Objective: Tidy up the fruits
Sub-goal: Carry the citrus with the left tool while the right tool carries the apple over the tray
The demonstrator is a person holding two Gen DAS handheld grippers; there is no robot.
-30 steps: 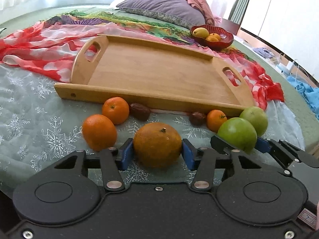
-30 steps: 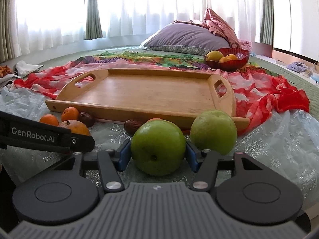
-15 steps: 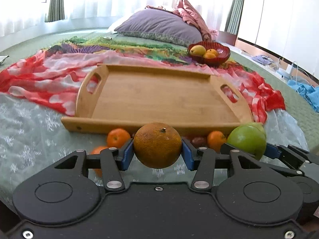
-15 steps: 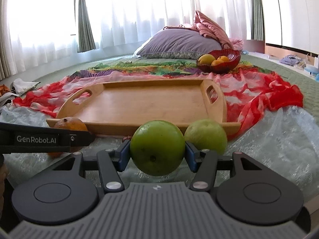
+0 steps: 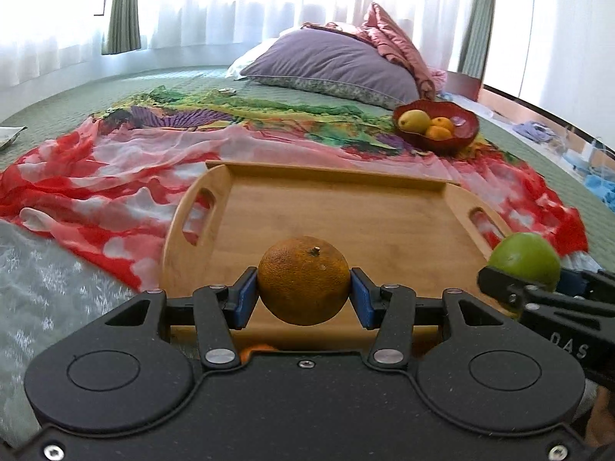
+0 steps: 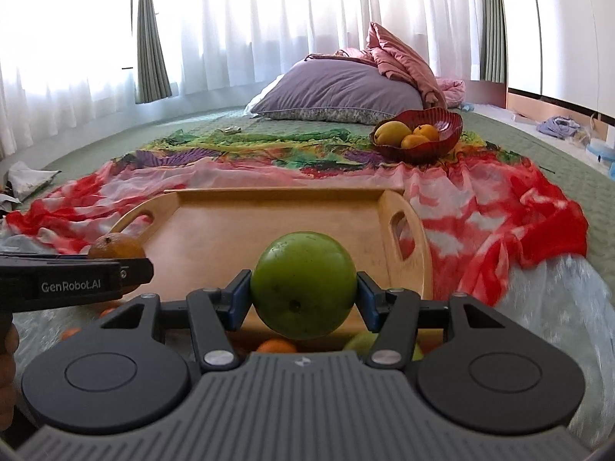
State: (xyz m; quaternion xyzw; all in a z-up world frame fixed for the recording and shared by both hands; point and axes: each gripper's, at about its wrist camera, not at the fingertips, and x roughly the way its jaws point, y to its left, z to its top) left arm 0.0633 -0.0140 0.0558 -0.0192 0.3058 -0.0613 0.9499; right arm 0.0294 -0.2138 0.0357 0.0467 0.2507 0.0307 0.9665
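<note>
**A:** How far along are we with the fruit?

**B:** Barely begun, by my reading. Nearest in, the left gripper (image 5: 303,294) has its blue pads pressed on either side of a dull orange (image 5: 303,280), which hangs clear between them. The right gripper (image 6: 303,296) is clamped the same way on a green apple (image 6: 303,284).

**A:** Anything left behind?

**B:** Yes. Just under the right gripper's fingers a small orange fruit (image 6: 276,345) and part of another green one (image 6: 361,342) peek out, on the bed. A sliver of orange shows below the left fingers too.

**A:** And ahead of the fingers?

**B:** The wooden tray (image 5: 346,215) lies directly beyond both held fruits, and its floor is bare as far as I can see. So nothing is placed there yet.

**A:** Further out?

**B:** Past the tray, on the patterned scarf, a red bowl (image 6: 442,123) holds a yellow fruit and two small orange ones. Whether those count as sorted, I cannot tell.

**A:** So what remains?

**B:** Setting down these two, probably on the tray, then fetching the rest.
</note>
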